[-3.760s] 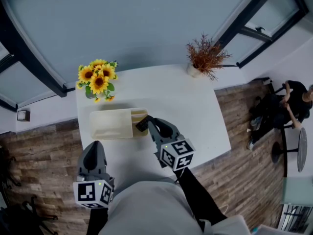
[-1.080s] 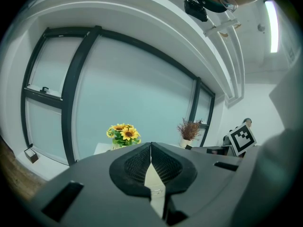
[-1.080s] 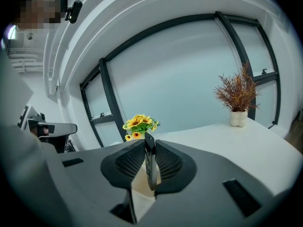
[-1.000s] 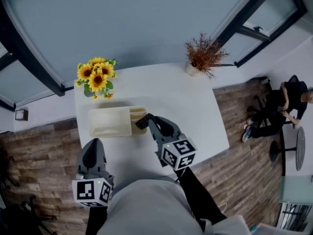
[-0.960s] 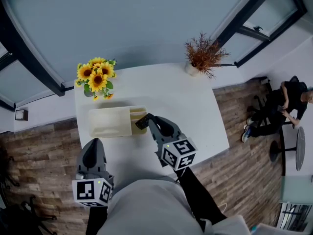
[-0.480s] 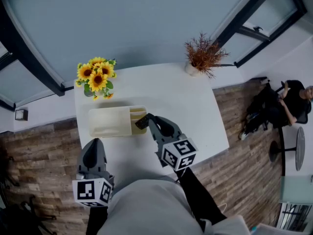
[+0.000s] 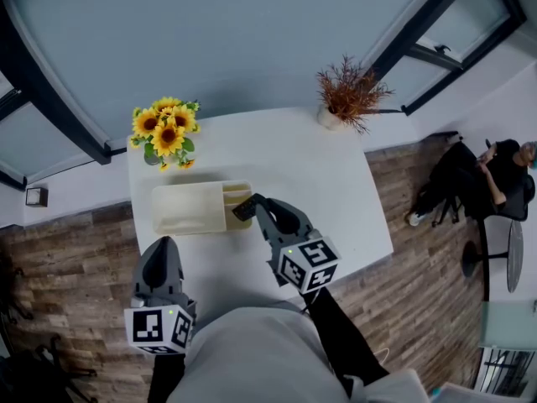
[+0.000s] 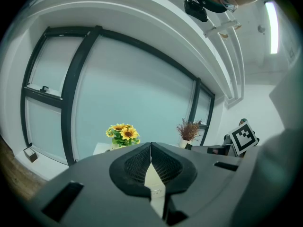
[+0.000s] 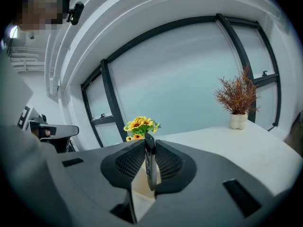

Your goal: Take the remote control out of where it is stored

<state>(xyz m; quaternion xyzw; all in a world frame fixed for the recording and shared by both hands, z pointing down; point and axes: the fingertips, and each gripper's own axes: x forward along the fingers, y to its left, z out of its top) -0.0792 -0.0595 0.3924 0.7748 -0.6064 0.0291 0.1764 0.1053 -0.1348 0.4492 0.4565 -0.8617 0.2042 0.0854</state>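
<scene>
A black remote control (image 7: 242, 209) stands on edge between the jaws of my right gripper (image 7: 252, 208), over the open right end of a cream storage box (image 7: 189, 211) on the white table (image 7: 310, 175). In the right gripper view the remote (image 9: 150, 164) is a thin dark slab with the right gripper (image 9: 149, 148) shut on it from both sides. My left gripper (image 7: 160, 246) hangs low off the table's near left edge. In its own view the left gripper (image 8: 151, 148) is shut with nothing in it.
A vase of sunflowers (image 7: 166, 134) stands at the table's back left, just behind the box. A dried plant in a white pot (image 7: 348, 92) stands at the back right corner. A person sits on a chair (image 7: 491, 179) far off to the right on the wood floor.
Both grippers and the remote stay where they were. Only the seated person at the far right has shifted.
</scene>
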